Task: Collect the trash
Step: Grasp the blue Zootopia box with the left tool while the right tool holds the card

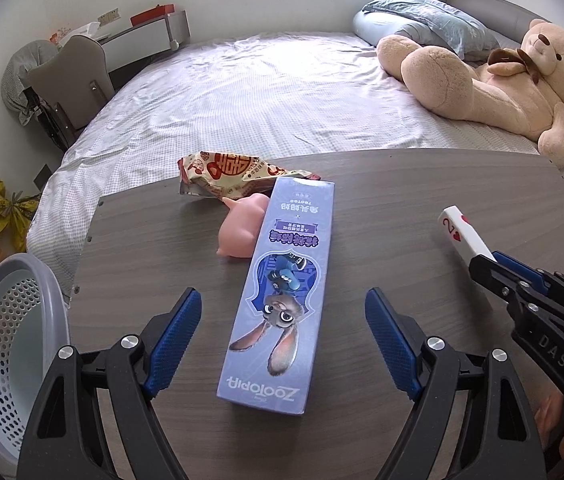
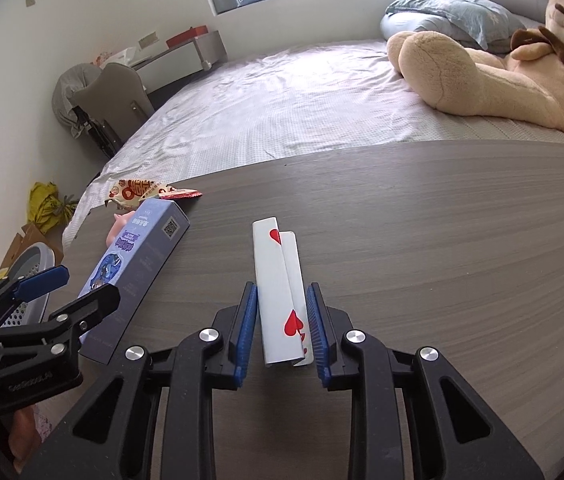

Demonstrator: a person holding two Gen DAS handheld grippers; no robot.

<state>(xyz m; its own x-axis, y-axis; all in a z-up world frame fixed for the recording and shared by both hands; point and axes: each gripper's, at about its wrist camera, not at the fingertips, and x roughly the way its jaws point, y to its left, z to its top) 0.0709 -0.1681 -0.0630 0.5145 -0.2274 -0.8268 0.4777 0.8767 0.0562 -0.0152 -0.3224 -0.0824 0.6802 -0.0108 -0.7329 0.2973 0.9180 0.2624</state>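
A: What is your right gripper (image 2: 282, 328) doing?

B: Its blue pads are pressed on a folded playing card (image 2: 279, 296), a two of hearts. The card sticks out past the fingertips, above the grey wood-grain table (image 2: 442, 240), on the right side of the scene.

A: And your left gripper (image 1: 284, 346)?

B: Your left one stands wide open and holds nothing. The long purple Zootopia box (image 1: 282, 292) lies flat on the table between its two fingers, and neither pad touches it. The near end of the box sits close to you; the far end runs away toward the bed (image 1: 261, 92).

A: What else is on the table?

B: A pink toy pig (image 1: 241, 226) lies just beside the box on its left, touching it at the far end. Beyond the pig a crumpled snack wrapper (image 1: 225, 174) rests at the far edge of the table.

A: Where is the bin?

B: A grey perforated basket (image 1: 1, 340) stands off the table's near left corner, below your left gripper's side.
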